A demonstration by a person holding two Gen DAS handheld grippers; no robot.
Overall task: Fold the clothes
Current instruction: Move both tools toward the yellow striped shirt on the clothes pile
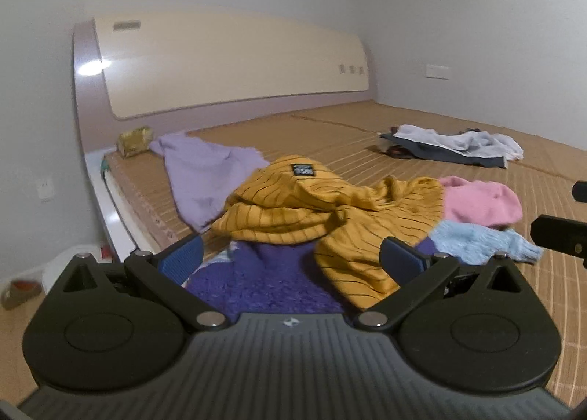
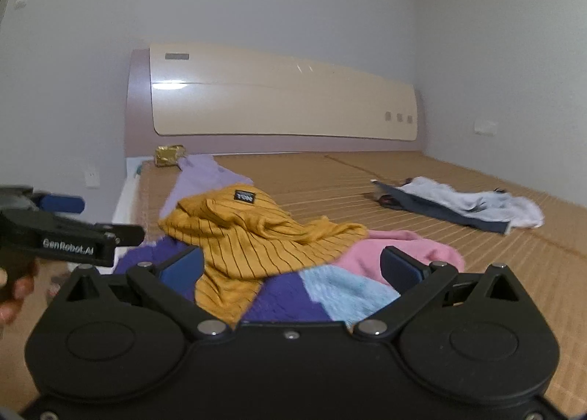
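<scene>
A crumpled yellow striped sweater [image 1: 315, 211] [image 2: 253, 236] lies on top of a pile on the bed mat, over a fuzzy sweater of purple [image 1: 268, 280], pink [image 1: 477, 200] and light blue [image 1: 477, 240] patches. My left gripper [image 1: 293, 258] hovers open just above the near edge of the pile, holding nothing. My right gripper [image 2: 291, 269] is open too, over the purple [image 2: 290, 299] and light blue [image 2: 345, 291] patches. The left gripper [image 2: 66, 225] shows at the left of the right wrist view.
A lilac garment [image 1: 205, 170] [image 2: 201, 178] lies spread toward the headboard [image 1: 227, 64]. Folded white and dark clothes [image 1: 455, 145] [image 2: 462, 203] sit at the far right of the mat. A gold packet [image 1: 134, 141] rests by the bed's left corner. A person's hand [image 2: 14, 291] holds the left gripper.
</scene>
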